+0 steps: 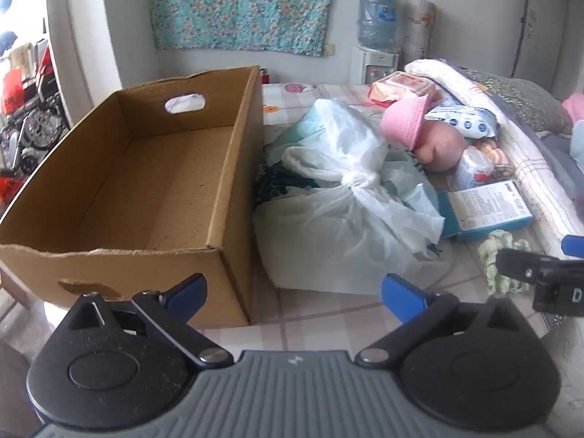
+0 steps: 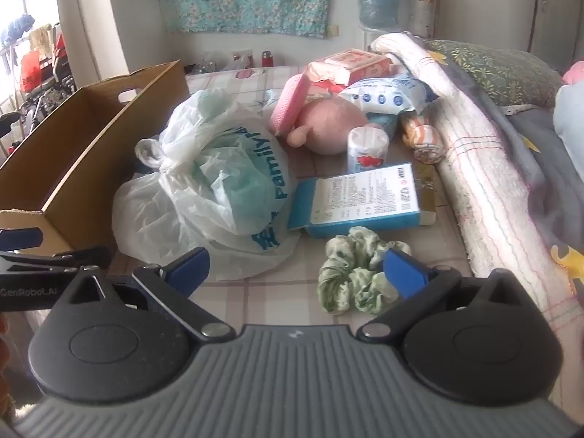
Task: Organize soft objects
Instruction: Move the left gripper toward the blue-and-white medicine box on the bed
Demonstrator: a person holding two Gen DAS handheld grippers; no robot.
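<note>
An empty brown cardboard box (image 1: 153,182) stands on the left of the checked bed sheet; it also shows in the right wrist view (image 2: 73,153). Beside it lies a knotted white plastic bag (image 1: 339,197) (image 2: 211,189). A pink plush doll with a pink hat (image 1: 423,135) (image 2: 321,124) lies behind it. A green scrunchie (image 2: 350,273) (image 1: 503,266) lies in front of a blue box (image 2: 365,197). My left gripper (image 1: 294,292) is open and empty near the box's front corner. My right gripper (image 2: 295,270) is open, its right finger over the scrunchie.
Wet-wipe packs (image 2: 387,95), a pink pack (image 2: 350,62), a small tissue roll (image 2: 367,149) and rolled striped cloth (image 2: 423,138) lie at the back. A rolled towel blanket (image 2: 485,189) and pillow (image 2: 500,73) run along the right. A water dispenser (image 1: 376,36) stands behind.
</note>
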